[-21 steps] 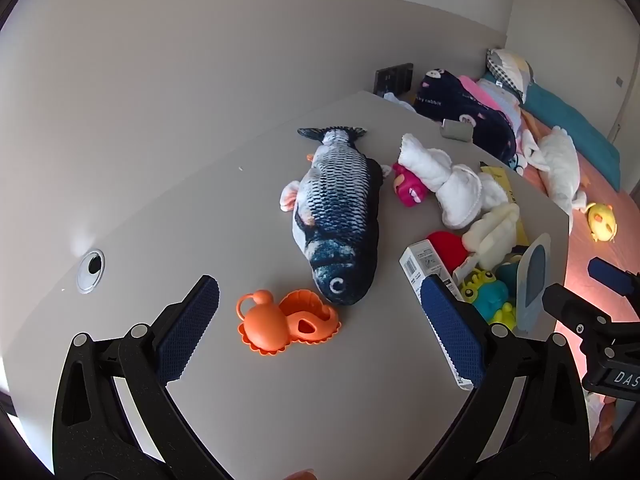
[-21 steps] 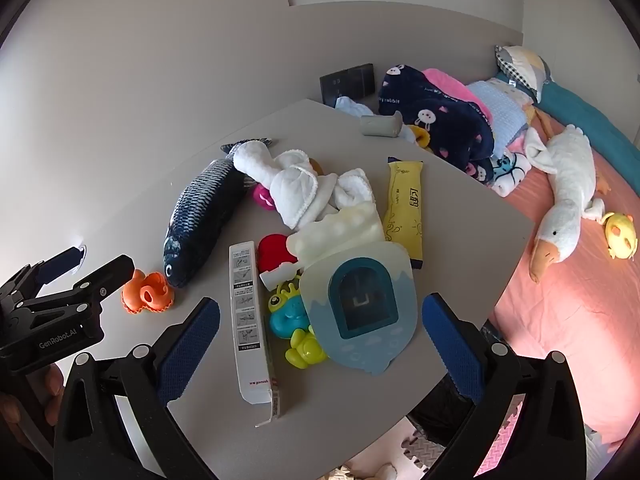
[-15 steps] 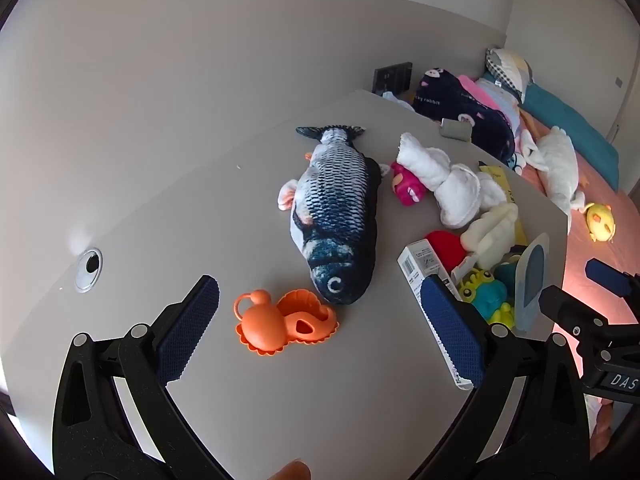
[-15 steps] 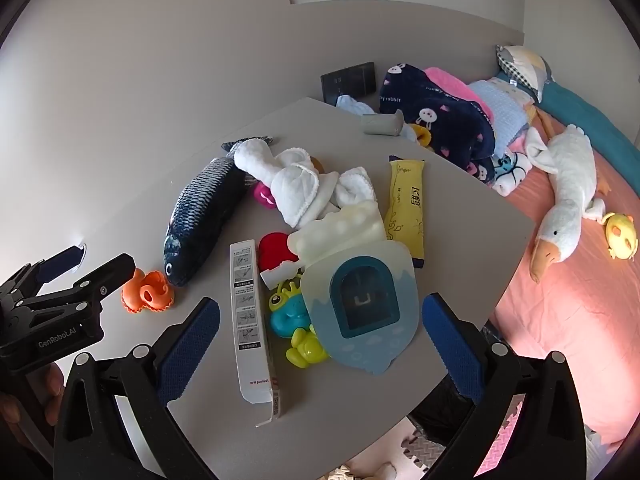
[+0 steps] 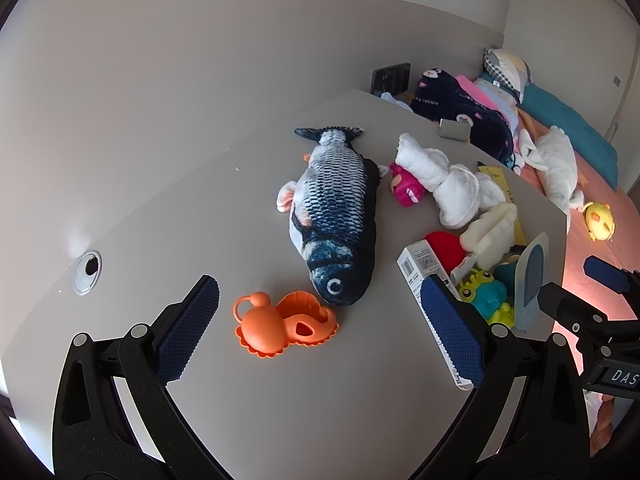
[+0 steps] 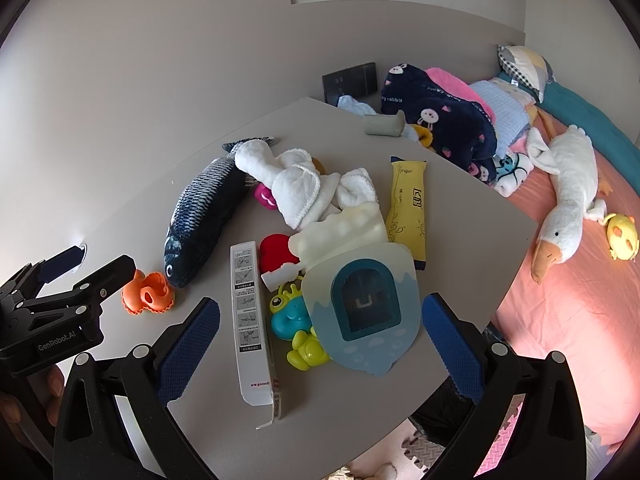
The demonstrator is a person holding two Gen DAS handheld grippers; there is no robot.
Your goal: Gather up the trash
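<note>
A grey table holds a long white carton, open at its near end. A yellow snack wrapper lies flat past the toy pile, and a small grey packet sits at the far edge. My right gripper hovers open above the carton and the blue plastic toy, holding nothing. My left gripper is open above the orange toy and the plush fish. The carton's end shows behind its right finger.
White cloths, a cream mould, a red toy and frog toys are piled mid-table. A bed with a plush goose and blankets lies to the right. A cable hole is at the left.
</note>
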